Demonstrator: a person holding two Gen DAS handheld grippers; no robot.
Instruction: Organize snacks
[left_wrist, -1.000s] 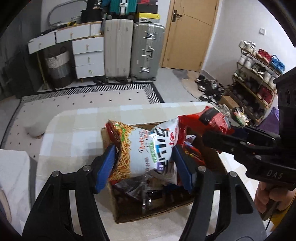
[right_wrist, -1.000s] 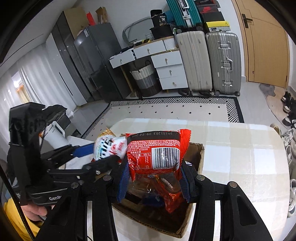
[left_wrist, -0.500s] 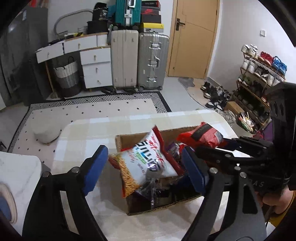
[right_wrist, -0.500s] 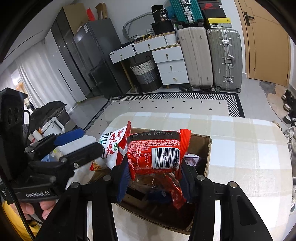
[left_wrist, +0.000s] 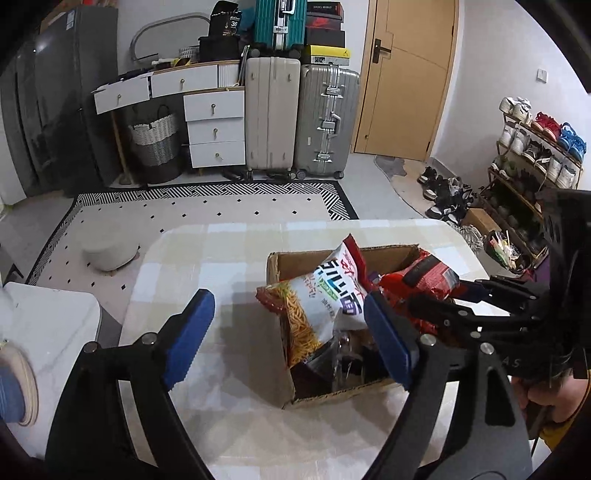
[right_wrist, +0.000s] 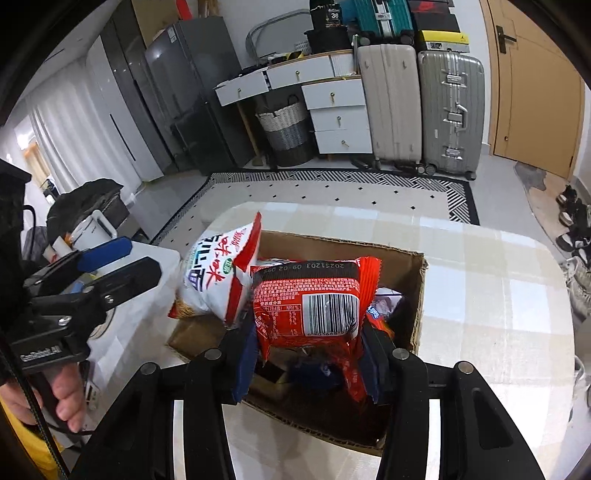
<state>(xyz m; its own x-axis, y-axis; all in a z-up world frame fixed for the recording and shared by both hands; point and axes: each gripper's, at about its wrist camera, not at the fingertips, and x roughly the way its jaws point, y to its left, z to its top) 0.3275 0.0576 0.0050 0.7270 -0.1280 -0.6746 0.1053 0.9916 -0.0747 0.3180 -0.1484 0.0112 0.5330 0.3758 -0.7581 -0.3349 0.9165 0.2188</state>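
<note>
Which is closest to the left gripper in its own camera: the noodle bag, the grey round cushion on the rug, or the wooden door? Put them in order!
From the left gripper:
1. Noodle bag, leaning in the cardboard box by the right fingertip.
2. Grey cushion, on the rug past the table, left.
3. Wooden door, at the far wall, right.

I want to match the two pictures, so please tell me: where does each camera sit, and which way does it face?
Left wrist: sits on the left gripper, looks down over the table at the box; jaws open, having just opened, nothing between them; right gripper at right.
Right wrist: sits on the right gripper, looks down into the box; shut on the red bag; left gripper and a hand at left.
Shared: box, red bag, noodle bag, suitcases.
</note>
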